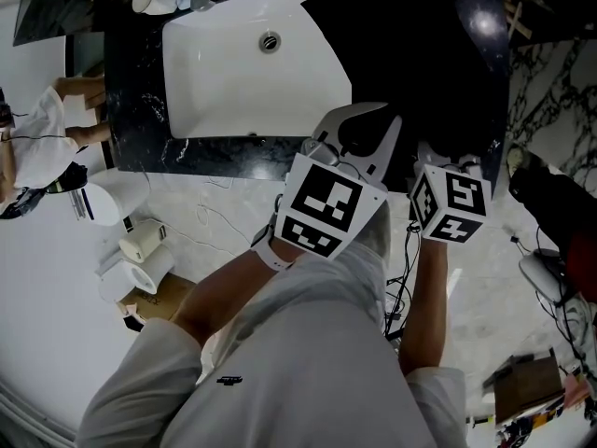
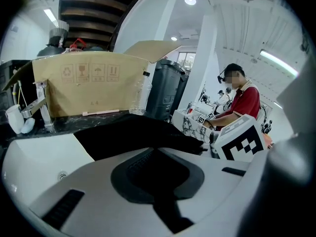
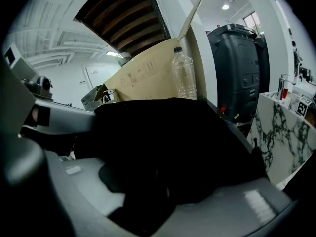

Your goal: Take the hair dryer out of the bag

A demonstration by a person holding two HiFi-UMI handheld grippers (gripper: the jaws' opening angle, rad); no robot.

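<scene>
Left tongs sit closed against the black bag, right tongs wide with its fabric between.

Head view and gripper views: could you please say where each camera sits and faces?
Head view: on the person's head, steeply down at sink and black bag; forearms, left gripper, right gripper show.
Left gripper view: on that gripper, along its fingers, over the bag to a cardboard box.
Right gripper view: likewise, the bag between its fingers.
Shared: bag, box, bottle.

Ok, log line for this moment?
left gripper: shut, at black bag | right gripper: open, bag between jaws | hair dryer: not visible
</scene>
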